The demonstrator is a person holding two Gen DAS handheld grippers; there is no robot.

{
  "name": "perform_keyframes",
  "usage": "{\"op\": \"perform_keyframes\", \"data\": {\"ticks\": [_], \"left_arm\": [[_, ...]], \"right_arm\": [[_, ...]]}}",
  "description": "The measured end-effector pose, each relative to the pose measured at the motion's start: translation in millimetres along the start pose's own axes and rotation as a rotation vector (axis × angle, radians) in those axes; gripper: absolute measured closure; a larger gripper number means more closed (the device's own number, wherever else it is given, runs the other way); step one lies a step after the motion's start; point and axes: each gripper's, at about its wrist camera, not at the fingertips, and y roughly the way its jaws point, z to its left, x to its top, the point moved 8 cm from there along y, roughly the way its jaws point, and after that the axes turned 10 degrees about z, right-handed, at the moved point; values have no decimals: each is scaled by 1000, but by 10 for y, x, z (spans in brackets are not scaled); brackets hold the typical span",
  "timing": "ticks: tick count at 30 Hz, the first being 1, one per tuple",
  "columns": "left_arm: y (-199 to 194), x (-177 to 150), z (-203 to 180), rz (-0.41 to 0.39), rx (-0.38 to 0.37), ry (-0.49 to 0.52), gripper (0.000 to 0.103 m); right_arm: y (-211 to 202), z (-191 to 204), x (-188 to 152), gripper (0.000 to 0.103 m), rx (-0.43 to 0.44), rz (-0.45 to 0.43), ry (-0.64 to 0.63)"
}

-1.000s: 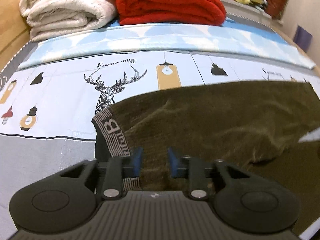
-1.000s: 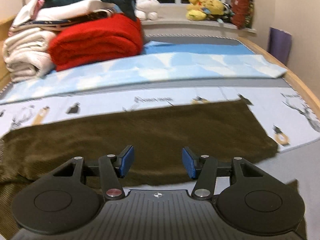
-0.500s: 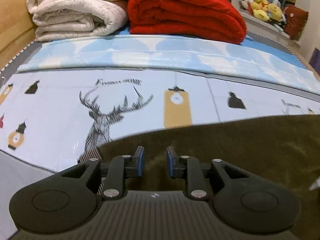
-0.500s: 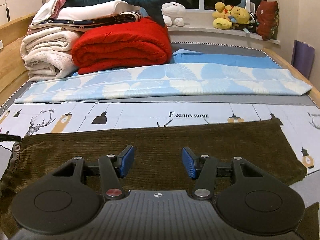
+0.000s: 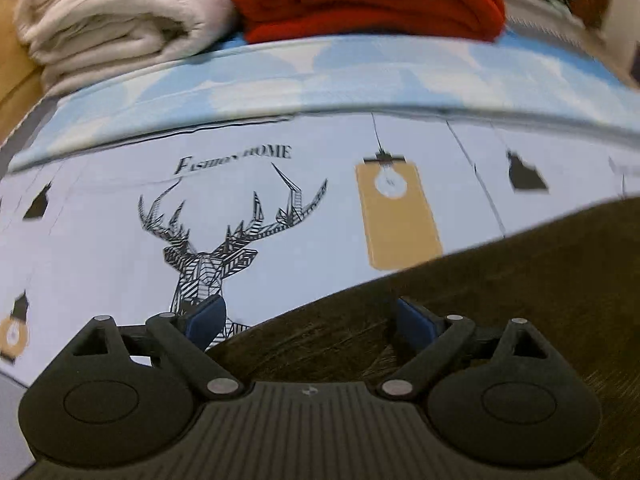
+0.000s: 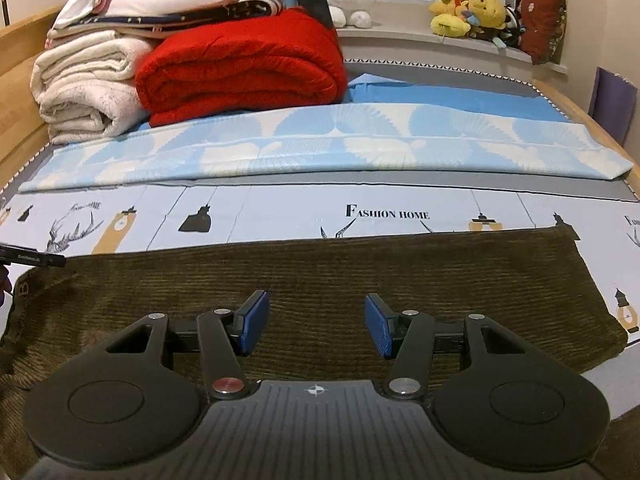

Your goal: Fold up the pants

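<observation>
Dark olive corduroy pants [image 6: 320,272] lie spread flat across the printed bed sheet [image 6: 280,212]. Their lettered waistband [image 6: 22,288] is at the left. In the left wrist view my left gripper [image 5: 310,320] hangs over the pants' far edge [image 5: 500,280]. Its jaws are opening wide; the blue pads [image 5: 206,318] press on nothing. My right gripper [image 6: 316,324] is open above the middle of the pants, with only cloth below the gap. A black tip of the left gripper [image 6: 32,258] shows at the left edge of the right wrist view.
A folded red blanket [image 6: 244,68] and rolled white blankets [image 6: 88,92] are stacked at the head of the bed. A blue patterned cloth [image 6: 340,148] lies behind the sheet. Plush toys [image 6: 468,16] sit on the window sill. Wooden bed rails run along both sides.
The left gripper's jaws went from nearly together to wide apart, and it moved toward the pants' far edge; the waistband left its view. The right gripper shifted sideways and stayed open.
</observation>
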Motion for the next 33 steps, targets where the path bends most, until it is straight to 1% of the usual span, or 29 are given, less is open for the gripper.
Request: {"op": "perform_keyframes", "data": {"ticks": [1, 4, 6, 8, 9, 10, 11, 12, 17, 22, 27, 30, 33], "left_arm": [[46, -11, -11, 6, 3, 9, 9], [165, -50, -4, 30, -22, 3, 9], [202, -56, -4, 37, -37, 6, 20], [199, -59, -33, 50, -92, 13, 50], [181, -51, -51, 48, -102, 21, 57], [151, -44, -72, 46, -98, 39, 71], [106, -38, -91, 43, -93, 58, 90], [63, -33, -109, 41, -97, 68, 94], [-289, -64, -174, -10, -78, 93, 96], [-743, -301, -345, -63, -75, 136, 99], [-1271, -716, -513, -114, -90, 153, 100], [-1641, -994, -634, -120, -130, 167, 100], [-2047, -1303, -724, -131, -175, 194, 100]], "right_arm": [[22, 14, -3, 48, -3, 4, -4], [81, 40, -7, 48, -10, 18, -9], [112, 57, -7, 48, -14, 25, -15], [130, 63, -10, 48, -21, 30, -24], [137, 64, -12, 48, -23, 32, -27], [139, 60, -14, 48, -26, 33, -30], [138, 49, -13, 48, -30, 34, -33], [131, 32, -14, 48, -36, 34, -34], [74, -127, -36, 48, -62, 33, -2], [-20, -311, -166, 48, -85, 55, 65], [-206, -309, -425, 48, -95, 73, 97], [-339, -269, -576, 48, -98, 72, 94], [-428, -322, -701, 48, -101, 74, 119]]}}
